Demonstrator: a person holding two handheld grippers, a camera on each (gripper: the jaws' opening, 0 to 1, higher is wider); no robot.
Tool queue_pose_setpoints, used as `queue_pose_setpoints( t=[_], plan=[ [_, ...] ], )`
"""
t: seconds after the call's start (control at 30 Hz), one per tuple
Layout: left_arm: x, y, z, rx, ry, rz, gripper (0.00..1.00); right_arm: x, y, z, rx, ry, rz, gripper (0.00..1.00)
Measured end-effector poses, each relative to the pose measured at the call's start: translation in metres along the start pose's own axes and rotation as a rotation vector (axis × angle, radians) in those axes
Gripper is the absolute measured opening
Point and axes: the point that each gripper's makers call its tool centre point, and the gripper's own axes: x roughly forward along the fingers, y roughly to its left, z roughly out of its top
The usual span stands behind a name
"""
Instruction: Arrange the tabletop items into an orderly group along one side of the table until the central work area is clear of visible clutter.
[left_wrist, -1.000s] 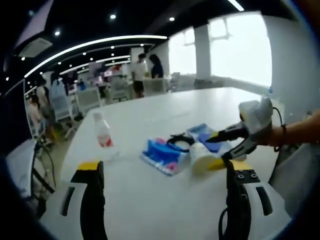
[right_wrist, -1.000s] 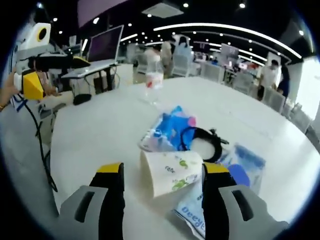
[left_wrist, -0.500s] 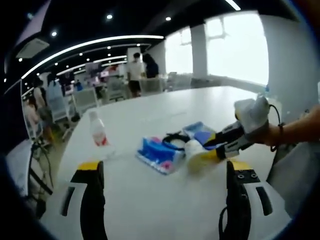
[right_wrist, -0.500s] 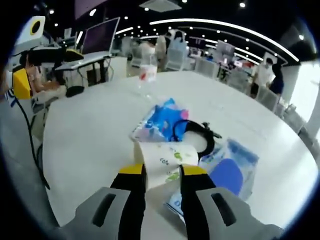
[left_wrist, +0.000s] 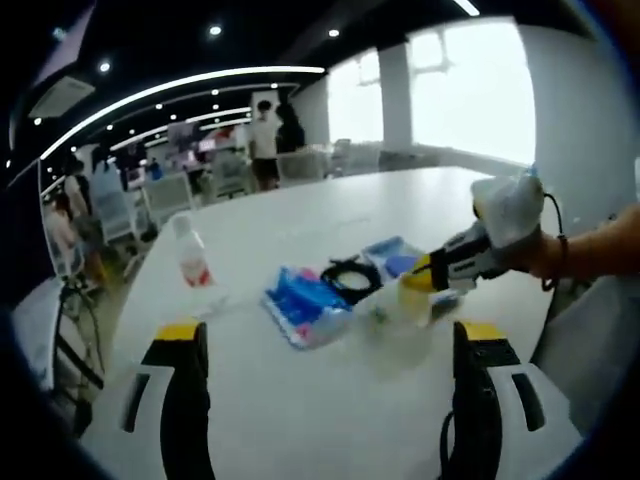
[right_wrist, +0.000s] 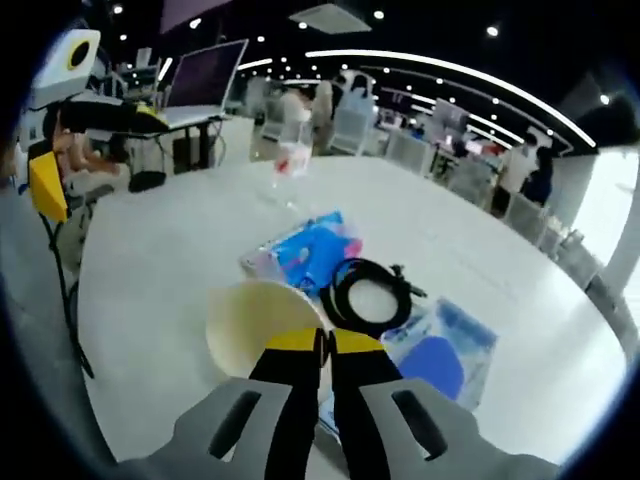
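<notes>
L gripper (left_wrist: 325, 340): two black fingers (left_wrist: 186, 400) w/ yellow tips, set in grey-white housings w/ dark slots; small screws on the right-hand finger block. R gripper (right_wrist: 325, 345): same build, black fingers (right_wrist: 295, 400) w/ yellow tips, grey body w/ slotted cutouts. In left gripper view the R gripper has a white rounded body w/ black cable looped behind; a dark band sits on the person's wrist (left_wrist: 565, 268).
</notes>
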Motion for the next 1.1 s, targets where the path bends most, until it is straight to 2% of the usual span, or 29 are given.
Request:
queue_pose_setpoints(
  t=[0.13,0.33,0.43,0.63,0.7,0.83,0.97,1.1],
  plan=[
    [0.000,-0.002,0.001,0.009,-0.004,-0.008,0.99,-0.002,0.000,0.003,0.019,-0.003,0.007,0.01],
    [0.000,-0.004,0.002,0.018,-0.014,-0.016,0.99,-0.006,0.004,-0.006,0.126,0.058,0.046,0.01],
    [0.000,-0.006,0.003,0.027,-0.017,-0.029,0.99,-0.010,0.004,-0.008,0.202,0.066,0.061,0.01],
    [0.002,-0.014,0.004,0.085,-0.012,-0.073,0.99,-0.019,0.005,-0.003,0.419,0.058,0.115,0.01],
    [0.004,-0.021,0.006,0.124,-0.013,-0.102,0.99,-0.023,0.006,-0.004,0.475,0.068,0.138,0.01],
    [0.006,-0.029,0.007,0.198,-0.002,-0.130,0.99,-0.031,0.014,-0.003,0.639,0.096,0.194,0.01],
    [0.009,-0.042,0.009,0.236,-0.007,-0.175,0.99,-0.039,0.023,0.000,0.724,0.120,0.264,0.01],
    [0.011,-0.052,0.008,0.292,-0.003,-0.194,0.99,-0.048,0.035,0.001,0.805,0.162,0.316,0.01]
  ],
)
